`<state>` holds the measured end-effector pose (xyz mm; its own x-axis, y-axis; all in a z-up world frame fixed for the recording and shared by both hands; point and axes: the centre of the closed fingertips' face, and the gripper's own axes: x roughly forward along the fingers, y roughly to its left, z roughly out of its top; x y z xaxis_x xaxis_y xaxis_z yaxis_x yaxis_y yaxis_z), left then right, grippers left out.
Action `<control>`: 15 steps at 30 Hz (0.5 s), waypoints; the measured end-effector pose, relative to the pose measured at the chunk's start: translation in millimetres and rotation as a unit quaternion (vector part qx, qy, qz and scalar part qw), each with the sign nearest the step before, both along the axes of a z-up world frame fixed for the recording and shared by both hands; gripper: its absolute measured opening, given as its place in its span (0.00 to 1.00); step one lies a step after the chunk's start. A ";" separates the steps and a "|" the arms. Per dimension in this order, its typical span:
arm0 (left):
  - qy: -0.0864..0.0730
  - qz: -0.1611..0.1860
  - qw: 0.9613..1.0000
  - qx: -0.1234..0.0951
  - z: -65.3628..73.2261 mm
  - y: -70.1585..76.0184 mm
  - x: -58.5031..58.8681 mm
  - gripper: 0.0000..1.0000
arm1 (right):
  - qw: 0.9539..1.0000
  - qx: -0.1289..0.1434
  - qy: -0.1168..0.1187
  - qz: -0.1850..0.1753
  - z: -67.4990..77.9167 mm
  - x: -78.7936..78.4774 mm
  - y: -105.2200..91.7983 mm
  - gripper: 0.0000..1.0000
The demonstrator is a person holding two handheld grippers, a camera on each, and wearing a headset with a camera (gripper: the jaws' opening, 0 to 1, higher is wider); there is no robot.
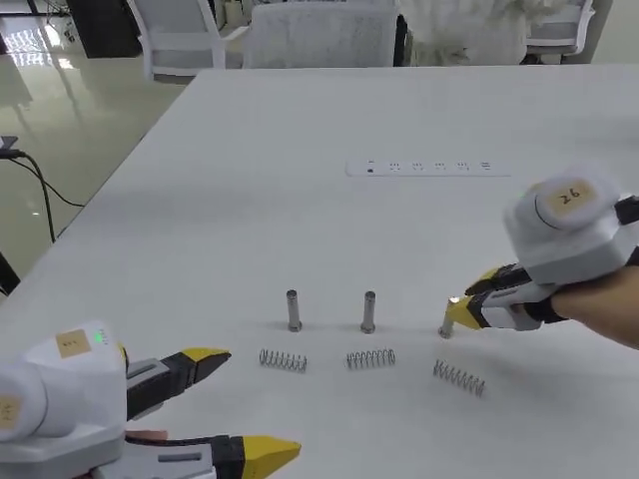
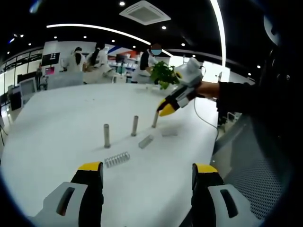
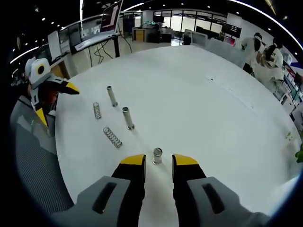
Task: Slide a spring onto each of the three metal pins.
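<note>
Working over the white table (image 1: 300,180). Holding the left gripper (image 1: 260,402) spread wide and empty, near-left of the middle pin (image 1: 368,311). Bracketing the right pin (image 1: 446,327) with the right gripper (image 3: 158,163), jaws parted (contact unclear). Noting the left pin (image 1: 294,310) bare, and the left spring (image 1: 283,360), middle spring (image 1: 370,358) and right spring (image 1: 458,377) lying flat in a row just nearside of the middle pin.

Rightmost pin (image 1: 445,330) partly behind right claw (image 1: 456,312)
</note>
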<state>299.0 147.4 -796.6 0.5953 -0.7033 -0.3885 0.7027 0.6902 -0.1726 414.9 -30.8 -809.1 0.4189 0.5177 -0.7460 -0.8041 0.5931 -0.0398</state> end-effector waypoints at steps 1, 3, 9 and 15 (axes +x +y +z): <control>0.000 0.000 1.000 0.000 -0.1 0.0 0.0 0.73 | 1.000 0.001 0.001 0.000 0.0 -1.1 -0.2 0.20; 0.000 0.000 1.000 -0.001 -0.2 -0.3 -0.1 0.73 | 1.000 0.000 0.001 0.001 -0.3 -3.6 -1.2 0.20; 0.001 0.000 1.000 -0.001 0.0 -0.8 -0.5 0.73 | 1.000 -0.002 0.005 0.001 -1.9 -9.6 -5.6 0.21; 0.000 0.001 1.000 -0.001 1.2 -1.4 -0.2 0.73 | 1.000 -0.005 0.009 0.003 -4.9 -16.7 -10.2 0.21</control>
<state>298.8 146.0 -795.5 0.5963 -0.7034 -0.3869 0.7019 0.6907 -0.1738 398.2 -41.0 -814.0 0.4017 0.5135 -0.7582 -0.8087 0.5874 -0.0306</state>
